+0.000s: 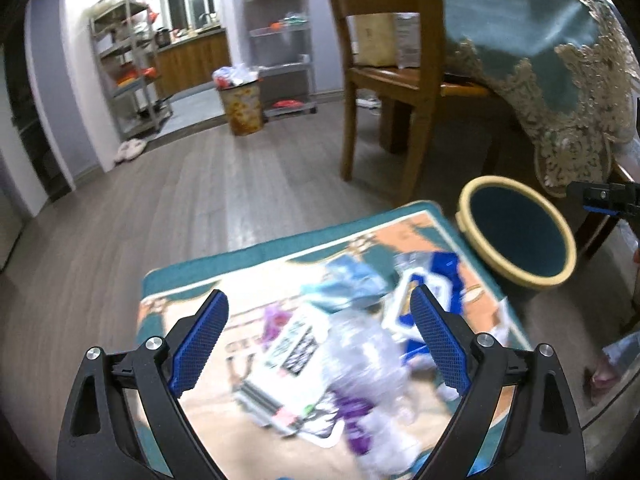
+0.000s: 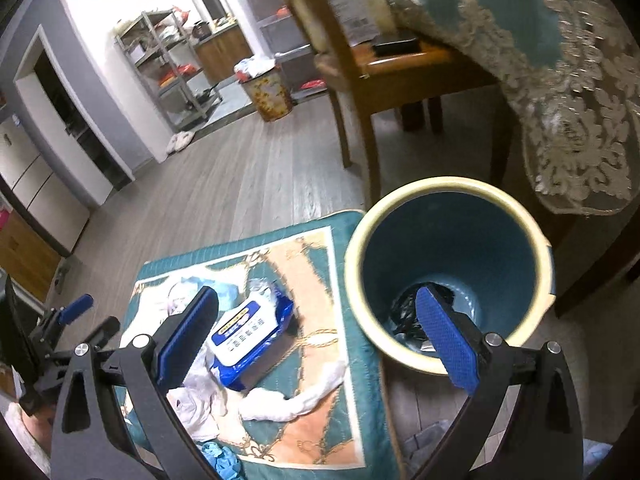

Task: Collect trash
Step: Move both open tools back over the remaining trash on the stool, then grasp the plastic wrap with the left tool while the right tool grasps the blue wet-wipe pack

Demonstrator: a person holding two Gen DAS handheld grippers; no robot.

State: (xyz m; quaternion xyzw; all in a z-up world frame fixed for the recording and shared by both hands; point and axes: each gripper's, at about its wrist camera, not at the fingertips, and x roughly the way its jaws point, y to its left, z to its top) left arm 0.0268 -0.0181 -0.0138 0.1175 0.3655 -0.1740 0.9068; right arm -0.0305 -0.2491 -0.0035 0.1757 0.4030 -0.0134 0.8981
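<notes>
Hovering left gripper (image 1: 319,316): jaws spread wide and holding nothing, above a blurred heap of litter on the mat (image 1: 192,276).
Crumpled clear plastic (image 1: 360,344): directly between the 2 blue pads, below them on the mat, with purple scraps at 6 o'clock of it.
White printed paper (image 1: 292,348): at 9 o'clock of the plastic; dark block print on it, too blurred to read.
Light blue wad (image 1: 352,280): at 12 o'clock of the plastic.
Right gripper (image 2: 316,324): jaws released and bare, straddling the mat edge and the bin.
Blue-and-white wipes pack (image 2: 248,332): on the mat just beside the left pad, at 9 o'clock of the gripper's centre; its label carries rows of print, not legible.
White tissue (image 2: 296,396): at 6 o'clock of the pack, touching it.
Bin (image 2: 448,188): teal inside, cream rim, upright on the floor against the mat's right edge, at 3 o'clock of the pack; black crumpled plastic (image 2: 408,312) lies at its bottom, behind the right pad.
</notes>
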